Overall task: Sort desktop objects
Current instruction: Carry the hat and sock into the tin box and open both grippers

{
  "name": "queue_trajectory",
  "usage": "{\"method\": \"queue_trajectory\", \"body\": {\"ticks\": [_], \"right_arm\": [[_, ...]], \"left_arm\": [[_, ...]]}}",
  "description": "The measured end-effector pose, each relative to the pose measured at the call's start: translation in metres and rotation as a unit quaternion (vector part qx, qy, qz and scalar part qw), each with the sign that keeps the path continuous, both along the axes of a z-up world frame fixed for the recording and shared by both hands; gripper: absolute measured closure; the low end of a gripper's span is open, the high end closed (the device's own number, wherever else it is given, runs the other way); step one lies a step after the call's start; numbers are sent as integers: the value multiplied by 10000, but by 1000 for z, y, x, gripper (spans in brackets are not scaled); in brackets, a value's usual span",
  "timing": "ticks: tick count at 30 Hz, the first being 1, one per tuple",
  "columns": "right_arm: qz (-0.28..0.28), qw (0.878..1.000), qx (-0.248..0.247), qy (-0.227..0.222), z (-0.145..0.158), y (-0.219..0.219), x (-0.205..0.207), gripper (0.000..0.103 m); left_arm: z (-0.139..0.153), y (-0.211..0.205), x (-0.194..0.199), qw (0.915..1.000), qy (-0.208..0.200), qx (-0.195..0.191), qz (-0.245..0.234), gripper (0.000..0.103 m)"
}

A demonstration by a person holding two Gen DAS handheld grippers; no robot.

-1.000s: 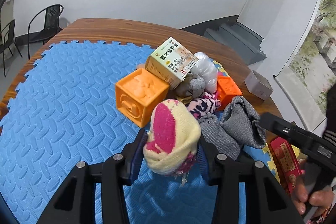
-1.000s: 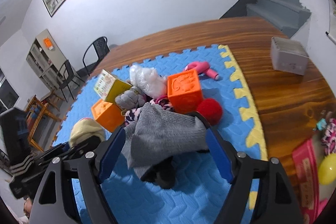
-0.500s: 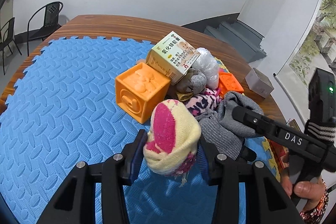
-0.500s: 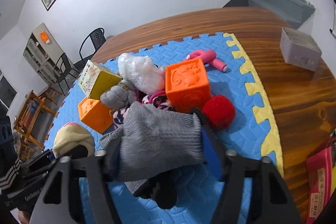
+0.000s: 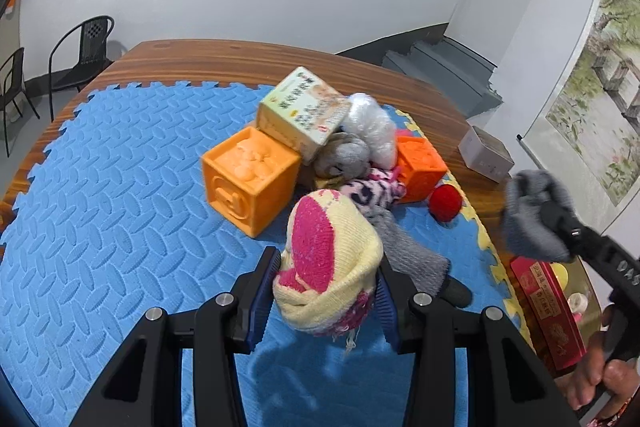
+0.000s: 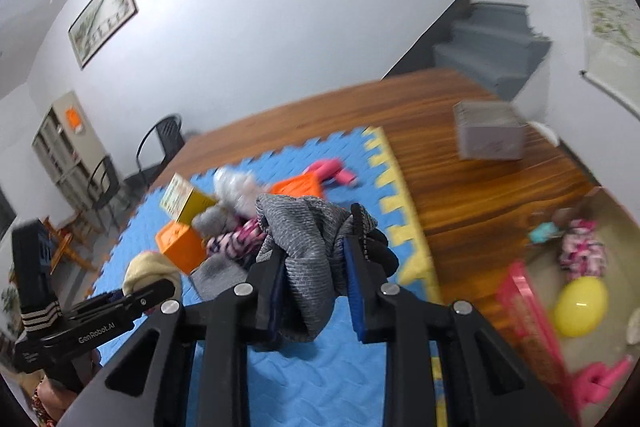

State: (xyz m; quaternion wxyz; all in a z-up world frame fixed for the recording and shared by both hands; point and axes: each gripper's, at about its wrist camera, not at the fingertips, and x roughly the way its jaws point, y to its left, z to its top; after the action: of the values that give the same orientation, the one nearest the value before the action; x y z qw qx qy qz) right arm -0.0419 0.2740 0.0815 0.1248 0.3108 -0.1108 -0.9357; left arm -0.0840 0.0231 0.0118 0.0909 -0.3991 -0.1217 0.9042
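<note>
The left gripper is closed on a rolled yellow and pink sock; its two blue-padded fingers press the bundle from both sides, and the bundle is lifted a little above the blue foam mat. The right gripper is pinching a grey sock, which bulges out between and above its fingers and hangs down below them. In the left wrist view this grey sock is up in the air, off to the side of the mat, over the wooden table.

I take the big orange cube as the landmark. It stands on the mat just beyond the left gripper. A second grey sock lies flat on the mat beside the cube, right behind the yellow and pink bundle. Next to the cube there is a pink and black patterned sock, and a grey rolled sock is touching it. A yellow printed carton leans tilted on the far top edge of the cube. Behind the carton lies a white plastic bag. A smaller orange cube sits further from the big cube, with a red ball just beside it at the yellow border of the mat.

Beyond the mat, far from the cube, a small grey box stands on the bare wood.
</note>
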Motion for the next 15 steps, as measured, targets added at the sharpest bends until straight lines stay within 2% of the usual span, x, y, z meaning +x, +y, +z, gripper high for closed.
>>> {"method": "queue_trajectory", "body": {"ticks": [7, 15], "right_arm": [[-846, 9959, -113, 302, 13, 72, 35, 74], [-1677, 9851, -241, 288, 10, 152, 67, 72]], "left_arm": [[11, 53, 12, 9987, 105, -35, -491, 56], [26, 123, 26, 9928, 247, -135, -1163, 56]]}}
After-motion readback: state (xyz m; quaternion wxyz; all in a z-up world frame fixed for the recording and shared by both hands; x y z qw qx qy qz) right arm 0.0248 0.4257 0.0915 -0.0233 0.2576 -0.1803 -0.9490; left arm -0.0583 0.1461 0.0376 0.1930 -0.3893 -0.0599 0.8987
